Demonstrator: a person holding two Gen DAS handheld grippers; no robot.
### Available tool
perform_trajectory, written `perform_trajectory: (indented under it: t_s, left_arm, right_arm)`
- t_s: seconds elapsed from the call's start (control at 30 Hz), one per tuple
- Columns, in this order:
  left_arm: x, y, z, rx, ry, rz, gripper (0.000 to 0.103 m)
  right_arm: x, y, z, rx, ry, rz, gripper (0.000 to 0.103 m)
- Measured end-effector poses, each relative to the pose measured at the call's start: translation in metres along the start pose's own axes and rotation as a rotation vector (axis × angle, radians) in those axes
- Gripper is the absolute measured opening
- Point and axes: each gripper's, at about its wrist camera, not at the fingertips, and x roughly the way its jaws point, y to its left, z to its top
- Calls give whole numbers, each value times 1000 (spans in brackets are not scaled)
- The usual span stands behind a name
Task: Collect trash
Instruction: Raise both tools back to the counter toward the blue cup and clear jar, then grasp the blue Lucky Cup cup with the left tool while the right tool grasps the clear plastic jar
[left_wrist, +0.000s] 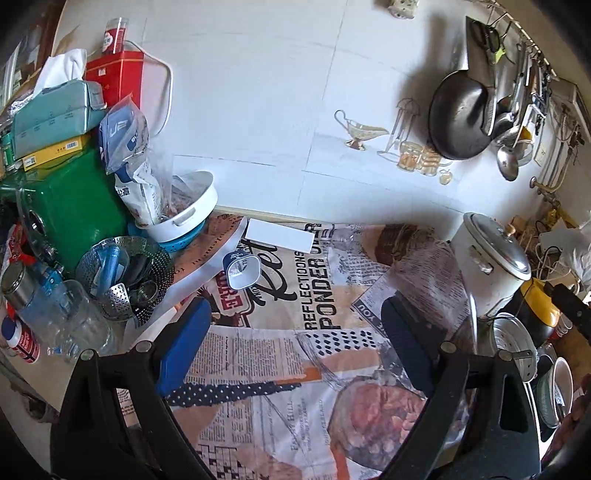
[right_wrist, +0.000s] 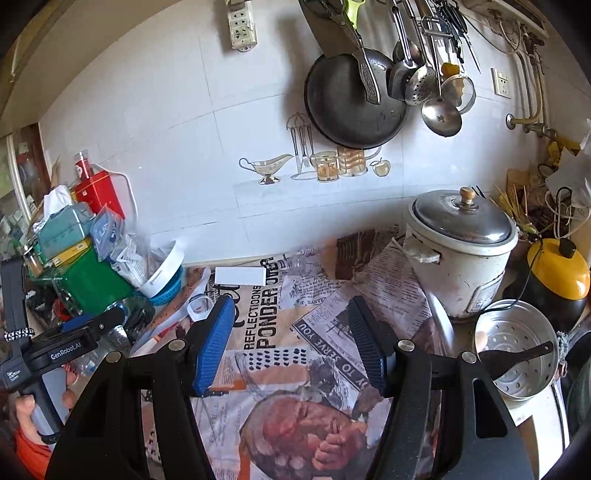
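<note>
A small blue-and-white square cup (left_wrist: 242, 268) lies on its side on the newspaper-print cloth (left_wrist: 325, 295), open mouth toward me; in the right wrist view (right_wrist: 199, 308) only its white rim shows, behind the left finger. A white paper slip (left_wrist: 279, 235) lies flat near the wall, also in the right wrist view (right_wrist: 241, 276). My left gripper (left_wrist: 295, 343) is open and empty, hovering just short of the cup. My right gripper (right_wrist: 291, 339) is open and empty above the cloth.
Clutter at the left: green box (left_wrist: 74, 206), white basin (left_wrist: 188, 206) with bags, steel steamer basket (left_wrist: 125, 273), bottles. A white rice cooker (right_wrist: 458, 251), yellow kettle (right_wrist: 557, 269) and steamer tray (right_wrist: 517, 347) stand at the right. A wok (right_wrist: 351, 99) and utensils hang on the wall.
</note>
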Motion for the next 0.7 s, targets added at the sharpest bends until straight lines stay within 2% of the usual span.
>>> perform_trajectory:
  t_s: [0.23, 0.33, 0.5, 0.7]
  left_arm:
    - [92, 23, 11, -49, 104, 54, 93]
    - [132, 29, 9, -73, 135, 121, 93]
    - [194, 38, 7, -149, 180, 234, 93]
    - [255, 53, 14, -224, 195, 297, 93]
  right_arm:
    - [63, -4, 20, 0, 73, 15, 60]
    - [91, -13, 27, -30, 96, 29, 60]
    - [142, -35, 35, -77, 174, 107, 60]
    - [214, -54, 37, -138, 288, 162, 60]
